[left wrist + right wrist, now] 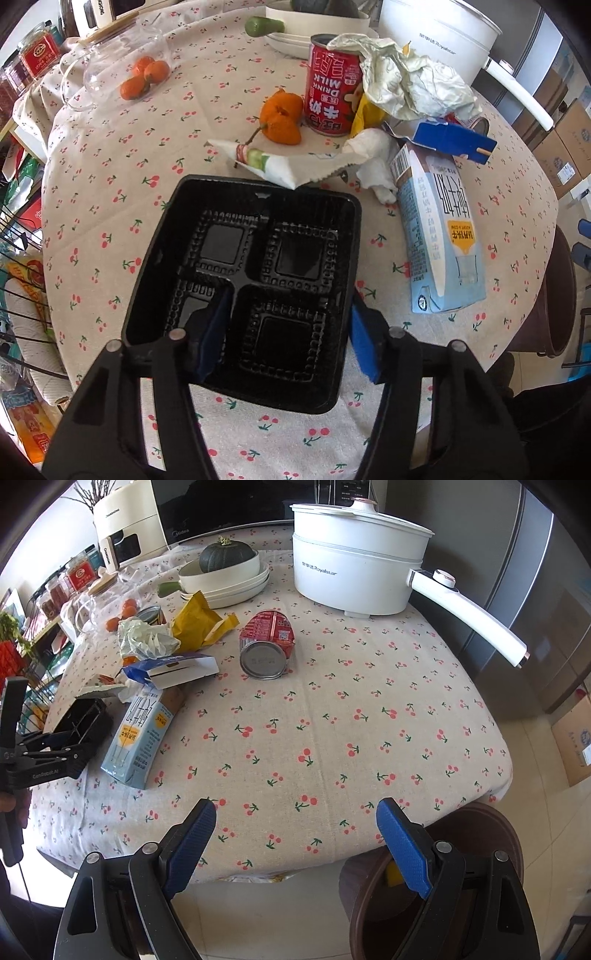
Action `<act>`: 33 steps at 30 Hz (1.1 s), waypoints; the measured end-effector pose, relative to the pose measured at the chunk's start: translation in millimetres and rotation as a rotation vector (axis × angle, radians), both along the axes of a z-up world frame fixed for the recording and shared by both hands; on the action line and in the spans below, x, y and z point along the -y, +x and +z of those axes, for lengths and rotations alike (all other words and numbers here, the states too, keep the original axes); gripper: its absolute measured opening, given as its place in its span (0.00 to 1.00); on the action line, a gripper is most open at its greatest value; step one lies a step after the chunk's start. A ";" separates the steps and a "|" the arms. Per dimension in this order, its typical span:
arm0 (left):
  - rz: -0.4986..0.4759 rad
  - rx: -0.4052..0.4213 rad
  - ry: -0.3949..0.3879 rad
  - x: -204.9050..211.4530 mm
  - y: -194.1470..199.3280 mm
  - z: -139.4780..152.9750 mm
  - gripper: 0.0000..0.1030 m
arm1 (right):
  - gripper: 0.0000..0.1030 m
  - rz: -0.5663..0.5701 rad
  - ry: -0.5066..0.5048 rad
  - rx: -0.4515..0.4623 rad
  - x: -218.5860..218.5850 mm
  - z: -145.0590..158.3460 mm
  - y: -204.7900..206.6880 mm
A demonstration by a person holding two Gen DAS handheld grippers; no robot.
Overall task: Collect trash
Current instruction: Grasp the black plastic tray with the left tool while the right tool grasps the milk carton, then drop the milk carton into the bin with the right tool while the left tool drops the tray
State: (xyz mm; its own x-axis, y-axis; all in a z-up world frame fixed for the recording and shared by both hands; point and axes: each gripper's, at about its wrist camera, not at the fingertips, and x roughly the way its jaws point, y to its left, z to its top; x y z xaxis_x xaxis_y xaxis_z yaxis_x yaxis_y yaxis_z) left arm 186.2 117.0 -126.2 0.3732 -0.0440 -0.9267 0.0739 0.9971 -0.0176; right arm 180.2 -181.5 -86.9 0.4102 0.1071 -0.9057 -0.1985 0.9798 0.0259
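1. The left gripper (286,336) has its jaws wide apart around the near right wall of a black plastic tray (258,266): one pad sits inside the tray, the other just outside that wall. Whether the pads are pressing the wall yet I cannot tell. Taking it by a side wall seems sensible, since the tray is too broad to span whole.
2. That tray lies at the left of the worktop (332,720), open side up, its four hollows showing. It is nearly square, so it has little long axis to speak of.
3. Just right of it lies a milk carton (439,236) flat on its side, long axis running near to far, its torn-open top toward the far side.
4. Beyond the carton is a heap: a torn wrapper (284,166), white tissue (373,158), a blue box (452,138), crumpled paper (406,77), an upright red can (328,85) and an orange peel (280,118).
5. Farther right a second can (266,646) lies tipped over, its base facing the near edge.
6. The right gripper (295,838) hangs at the near edge, jaws fully spread and empty, close above a brown bin (480,849) beside the worktop, likely where the rubbish goes.
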 end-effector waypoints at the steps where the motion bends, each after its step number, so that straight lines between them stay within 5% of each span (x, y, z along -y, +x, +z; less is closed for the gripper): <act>1: 0.014 0.007 -0.003 -3.2 -1.8 3.2 0.59 | 0.88 0.000 0.008 -0.002 -3.5 -0.1 0.9; 19: 0.109 0.113 -0.017 -37.6 -52.1 46.5 0.58 | 0.88 0.073 0.196 -0.114 -143.9 -47.0 30.7; 27: 0.120 0.103 -0.035 -41.5 -52.2 44.7 0.58 | 0.86 0.039 0.182 -0.118 -166.9 -67.0 44.4; 29: 0.118 0.103 -0.035 -39.4 -52.1 44.5 0.58 | 0.64 0.035 0.174 -0.116 -165.8 -69.4 45.5; 33: 0.109 0.105 -0.032 -33.4 -50.5 45.1 0.58 | 0.56 0.074 0.167 -0.137 -159.6 -66.4 40.5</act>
